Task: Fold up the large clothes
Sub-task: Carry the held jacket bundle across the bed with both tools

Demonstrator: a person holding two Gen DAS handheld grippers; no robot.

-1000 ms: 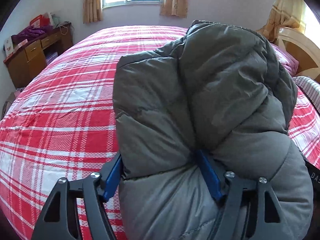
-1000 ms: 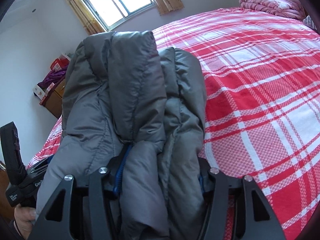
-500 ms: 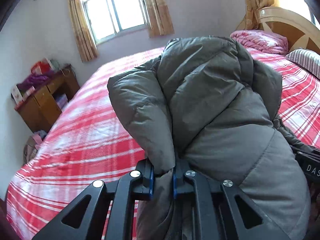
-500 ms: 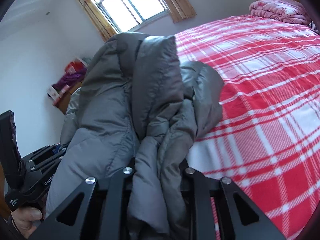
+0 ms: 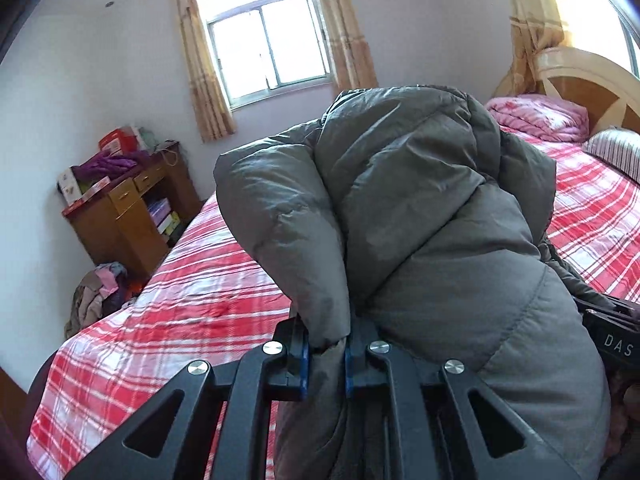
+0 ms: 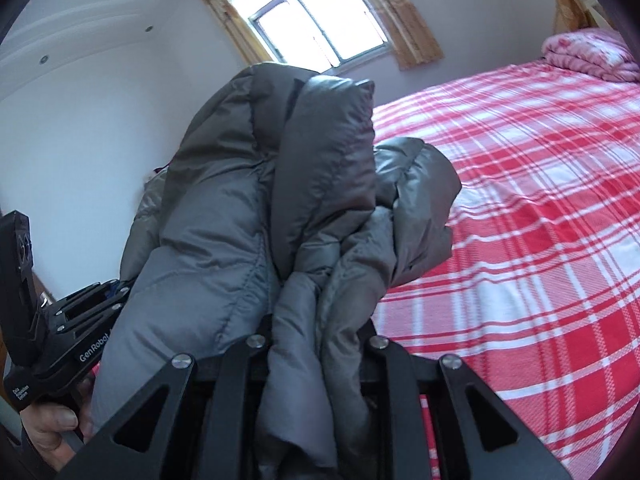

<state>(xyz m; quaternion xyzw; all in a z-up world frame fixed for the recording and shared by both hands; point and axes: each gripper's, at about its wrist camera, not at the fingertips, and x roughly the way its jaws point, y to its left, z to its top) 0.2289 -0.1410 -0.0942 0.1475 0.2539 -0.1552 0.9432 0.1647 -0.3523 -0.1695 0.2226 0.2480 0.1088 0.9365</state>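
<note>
- The left wrist view looks along its left gripper [image 5: 325, 354], very near the grey padded jacket [image 5: 420, 220], across the plaid bed [image 5: 192, 304] toward the window [image 5: 268, 46].
- The right wrist view looks along its right gripper [image 6: 316, 344], tilted upward, equally near the jacket [image 6: 248, 208].
- Both views share the jacket, bed [image 6: 532, 208] and window [image 6: 320, 24].

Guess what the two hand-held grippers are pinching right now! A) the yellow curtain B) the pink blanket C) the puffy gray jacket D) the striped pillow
C: the left hand-held gripper and the right hand-held gripper are each closed on a bunch of the puffy gray jacket, which is lifted above the red plaid bed.
</note>
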